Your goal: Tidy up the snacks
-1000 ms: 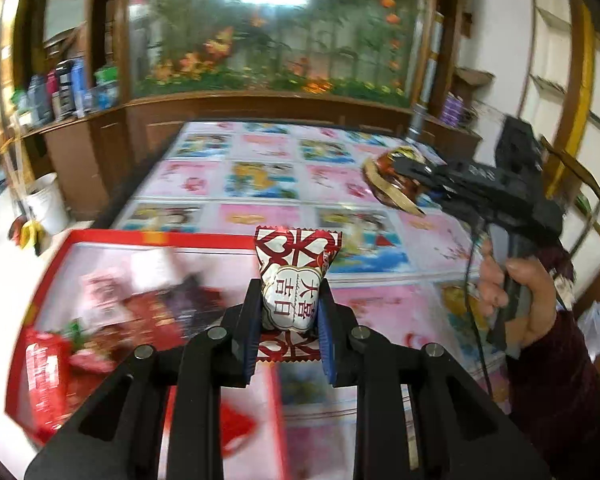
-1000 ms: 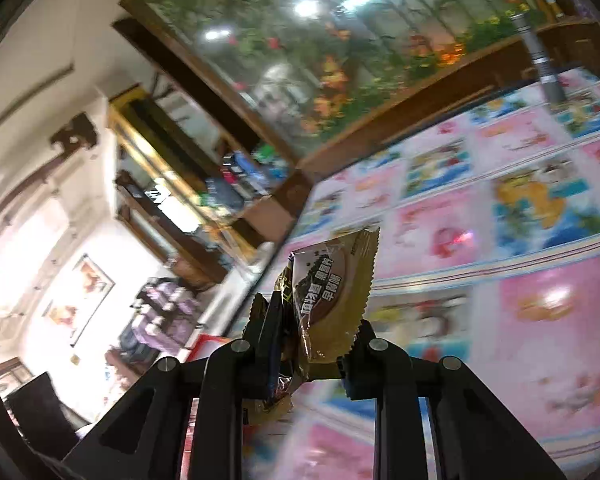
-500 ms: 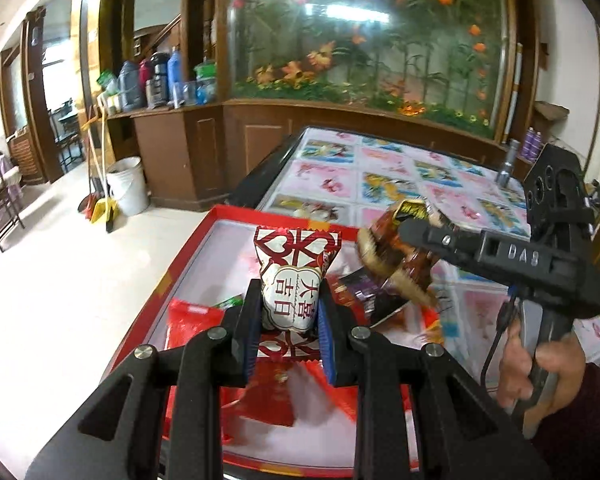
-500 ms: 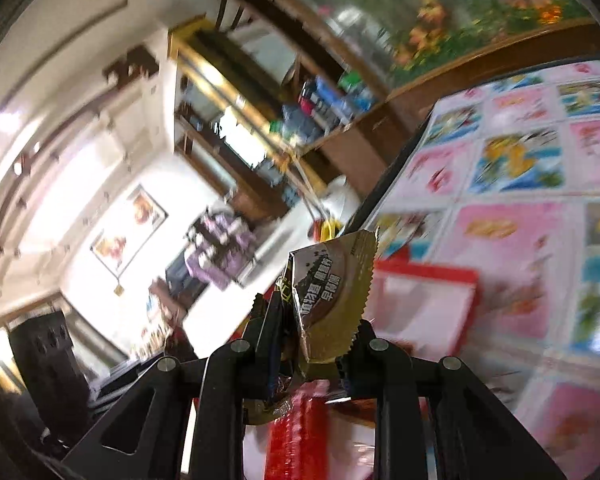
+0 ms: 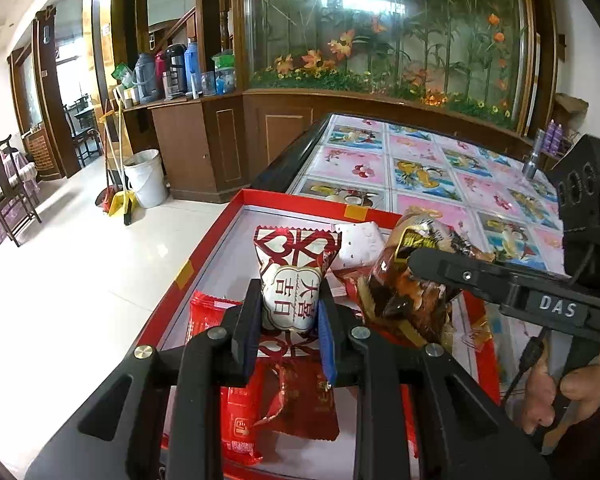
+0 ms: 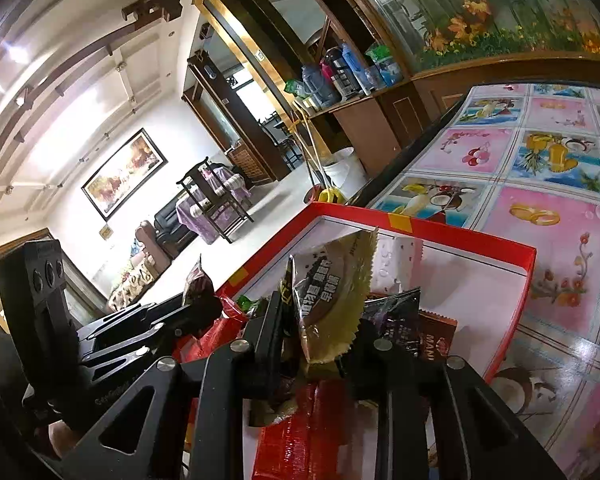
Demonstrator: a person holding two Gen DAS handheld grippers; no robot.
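Left wrist view, largest first. Red tray [image 5: 220,232] with white floor fills the lower centre of the frame, resting on the fruit-print tablecloth [image 5: 428,172]. Loose packets lie in it: red sachets [image 5: 236,408] at lower left, a white dotted wrapper [image 5: 360,240] near the far rim.

Right gripper [image 5: 416,264] enters from the right of the frame, closed on a brown-and-gold snack packet [image 5: 404,296] held over the tray's right half. Right wrist view confirms: right gripper [image 6: 320,344] pinches the packet [image 6: 332,292] at its lower body, serrated top edge standing free above the fingers.

Left gripper [image 5: 288,316] sits at centre bottom, clamped narrow on a red-and-white candy pillow [image 5: 292,280]. Blue pads [image 5: 326,340] grip its lower half; the upper crimp sticks up, upright, above the tray's middle.

Handling, judged:
- both packets light, soft, air-filled; film likely slick.
- the candy pillow bulges between the pads, so a hard squeeze may crush or pop it.
- best hold is across the flat body or the crimped seam, as now.
- on release they should drop flat without bouncing; stray sliding on the pile is possible.
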